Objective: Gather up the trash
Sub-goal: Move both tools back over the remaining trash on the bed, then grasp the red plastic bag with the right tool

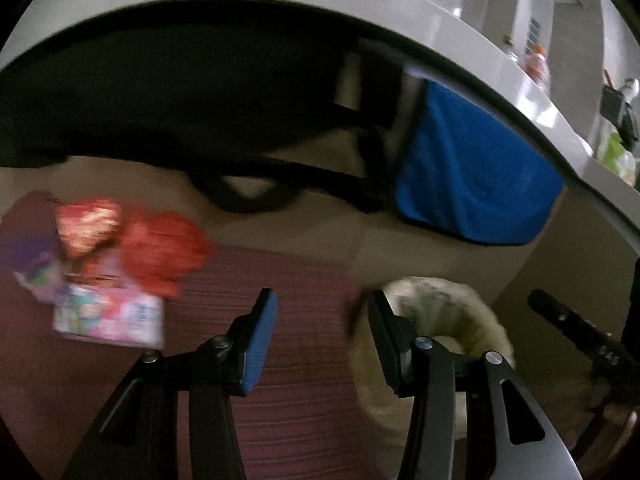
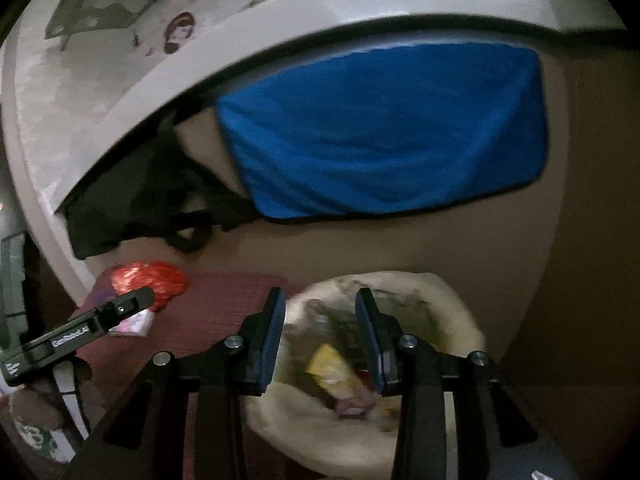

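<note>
Trash is what I'm after, and what's left of it sits in a loose pile on the maroon mat [image 1: 296, 360]: a red foil wrapper [image 1: 164, 252], a second crinkled red-and-gold wrapper [image 1: 88, 224] and a pink printed packet [image 1: 112, 316], all at about ten o'clock from my left gripper [image 1: 320, 332]. Its jaws stand wide with nothing between them. The packet's long axis runs roughly nine to three, across my line of approach, I judge.

The white-lined bin [image 2: 400, 360] sits right under my right gripper [image 2: 320, 336], also wide open and empty; a yellow wrapper [image 2: 332, 368] is already in there at six o'clock of the jaws. From the left wrist view the bin is at three o'clock.

So the left arm is the nearer one to the pile.

Motion blur smears the pile; I can't read the print or tell where one piece ends. The left gripper's body covers part of the packet in the right wrist view.
</note>
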`<move>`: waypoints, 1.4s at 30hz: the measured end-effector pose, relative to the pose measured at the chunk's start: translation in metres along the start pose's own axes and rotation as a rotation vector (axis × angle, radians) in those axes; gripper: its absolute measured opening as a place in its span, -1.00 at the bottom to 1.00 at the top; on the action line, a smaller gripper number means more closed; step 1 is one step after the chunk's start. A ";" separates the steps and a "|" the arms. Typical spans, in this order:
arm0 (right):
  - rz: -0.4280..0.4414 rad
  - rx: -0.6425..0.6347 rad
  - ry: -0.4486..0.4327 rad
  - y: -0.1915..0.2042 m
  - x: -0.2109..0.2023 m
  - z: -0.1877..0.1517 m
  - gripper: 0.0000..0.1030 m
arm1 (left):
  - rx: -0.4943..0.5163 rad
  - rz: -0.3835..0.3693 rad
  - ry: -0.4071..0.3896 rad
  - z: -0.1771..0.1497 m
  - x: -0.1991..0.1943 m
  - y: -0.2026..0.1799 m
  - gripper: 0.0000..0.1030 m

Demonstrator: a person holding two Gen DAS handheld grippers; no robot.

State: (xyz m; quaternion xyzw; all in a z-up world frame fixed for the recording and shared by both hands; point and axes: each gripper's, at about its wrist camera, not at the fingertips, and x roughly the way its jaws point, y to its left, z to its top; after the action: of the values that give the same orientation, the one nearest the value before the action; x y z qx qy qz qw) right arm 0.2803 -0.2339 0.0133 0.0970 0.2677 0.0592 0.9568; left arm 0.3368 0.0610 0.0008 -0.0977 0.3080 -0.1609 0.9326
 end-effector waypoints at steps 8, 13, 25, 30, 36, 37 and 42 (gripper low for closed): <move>0.111 -0.124 0.067 0.102 0.034 0.000 -0.33 | -0.090 0.151 -0.042 0.006 -0.051 0.117 -0.06; 0.202 -0.178 0.140 0.160 0.066 -0.009 -0.33 | -0.158 0.218 -0.038 0.004 -0.065 0.185 -0.06; 0.289 -0.348 0.289 0.271 0.173 -0.026 -0.32 | -0.272 0.248 -0.012 -0.032 -0.100 0.282 -0.06; 0.163 -0.395 0.189 0.288 0.212 0.004 -0.31 | -0.243 0.229 0.008 -0.038 -0.100 0.290 -0.06; 0.092 -0.481 0.248 0.305 0.258 0.001 -0.23 | -0.254 0.193 0.041 -0.036 -0.086 0.293 -0.06; 0.072 -0.512 0.236 0.305 0.258 -0.002 -0.23 | -0.251 0.187 0.045 -0.035 -0.084 0.292 -0.06; -0.004 -0.529 0.212 0.277 0.241 -0.009 -0.14 | -0.232 0.122 0.072 -0.031 -0.067 0.281 -0.06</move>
State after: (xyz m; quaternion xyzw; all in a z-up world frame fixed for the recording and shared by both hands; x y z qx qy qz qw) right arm 0.4633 0.0776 -0.0549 -0.1633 0.3415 0.1351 0.9157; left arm 0.3348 0.3439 -0.0671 -0.1802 0.3631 -0.0706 0.9114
